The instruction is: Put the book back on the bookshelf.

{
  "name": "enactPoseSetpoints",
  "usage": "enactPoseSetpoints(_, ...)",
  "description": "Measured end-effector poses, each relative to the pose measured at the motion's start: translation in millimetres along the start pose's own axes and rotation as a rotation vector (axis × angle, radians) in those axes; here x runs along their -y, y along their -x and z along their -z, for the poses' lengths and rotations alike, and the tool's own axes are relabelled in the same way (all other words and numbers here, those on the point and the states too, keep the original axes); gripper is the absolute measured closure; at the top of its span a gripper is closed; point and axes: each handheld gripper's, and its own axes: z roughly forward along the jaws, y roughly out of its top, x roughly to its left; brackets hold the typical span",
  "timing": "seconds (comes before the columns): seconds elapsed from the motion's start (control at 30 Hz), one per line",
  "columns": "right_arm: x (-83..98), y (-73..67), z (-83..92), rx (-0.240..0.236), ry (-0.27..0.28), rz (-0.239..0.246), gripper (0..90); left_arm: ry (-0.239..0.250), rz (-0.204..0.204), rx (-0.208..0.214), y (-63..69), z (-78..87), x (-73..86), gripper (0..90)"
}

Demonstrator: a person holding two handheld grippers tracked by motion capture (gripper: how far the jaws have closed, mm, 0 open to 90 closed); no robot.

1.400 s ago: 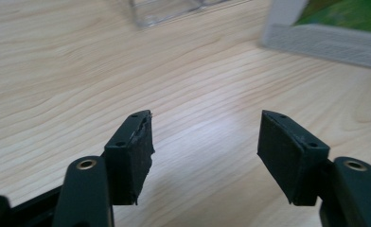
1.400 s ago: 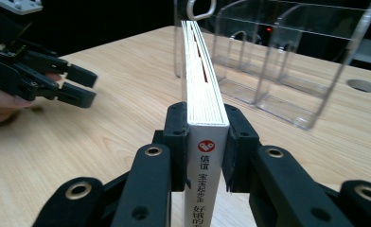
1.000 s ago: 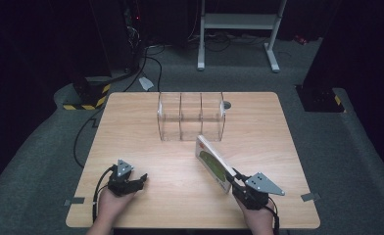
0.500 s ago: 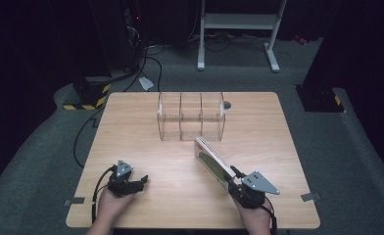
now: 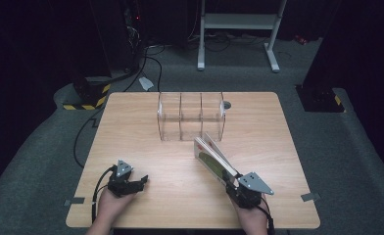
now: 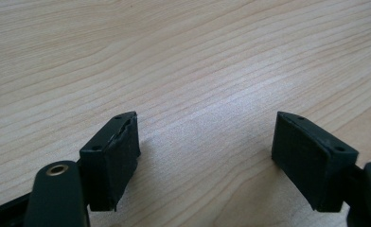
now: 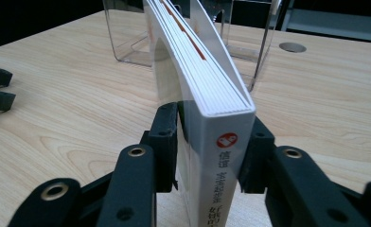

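High view: one book (image 5: 213,160), two tools, one organizer (image 5: 191,116).

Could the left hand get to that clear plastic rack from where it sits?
Probably yes. The left gripper rests with open, empty jaws near the table's front edge, and bare wood lies between it and the rack; the book stands off to the right.

Book spine (image 7: 224,161): a round red logo is printed at its top, with a column of Chinese characters beneath, the uppermost read as 信; the rest cannot be read.
Book cover (image 5: 214,161): no text can be read.
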Motion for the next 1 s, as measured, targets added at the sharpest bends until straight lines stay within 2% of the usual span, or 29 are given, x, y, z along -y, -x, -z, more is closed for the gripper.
enactPoseSetpoints(0.03, 0.5, -0.2, -0.1, 0.003, 0.006, 0.003, 66.5, 0.0, 0.0, 0.0, 0.0, 0.0, 0.0, 24.0)
enactPoseSetpoints(0.13, 1.3, 0.5, 0.1, -0.028, 0.014, 0.016, 73.4, 0.0, 0.003, -0.001, 0.5, 0.2, 0.1, 24.1)
enactPoseSetpoints(0.2, 1.4, -0.6, 0.4, -0.011, 0.013, 0.033, 74.4, 0.0, 0.004, -0.003, 0.8, 0.3, 0.2, 24.4)
enactPoseSetpoints(0.37, 0.1, 0.1, 0.1, -0.011, 0.009, 0.013, 74.9, 0.0, 0.005, -0.003, 0.9, 0.4, 0.3, 24.5)
enactPoseSetpoints(0.6, -5.5, -5.4, 1.6, 0.016, 0.013, 0.032, 75.2, 0.0, 0.006, -0.001, 0.8, 0.3, 0.2, 24.6)
enactPoseSetpoints(0.7, -10.3, -5.0, 4.5, 0.026, 0.02, 0.015, 75.3, 0.0, 0.004, -0.002, 0.7, 0.3, 0.1, 24.6)
enactPoseSetpoints(0.9, -20.6, -1.0, 4.6, 0.067, 0.037, 0.016, 75.4, 0.0, 0.004, -0.002, 0.6, 0.3, 0.1, 24.6)
enactPoseSetpoints(1.0, -27.2, 3.3, 1.9, 0.085, 0.048, -0.006, 75.4, 0.0, 0.003, -0.002, 0.6, 0.3, 0.1, 24.6)
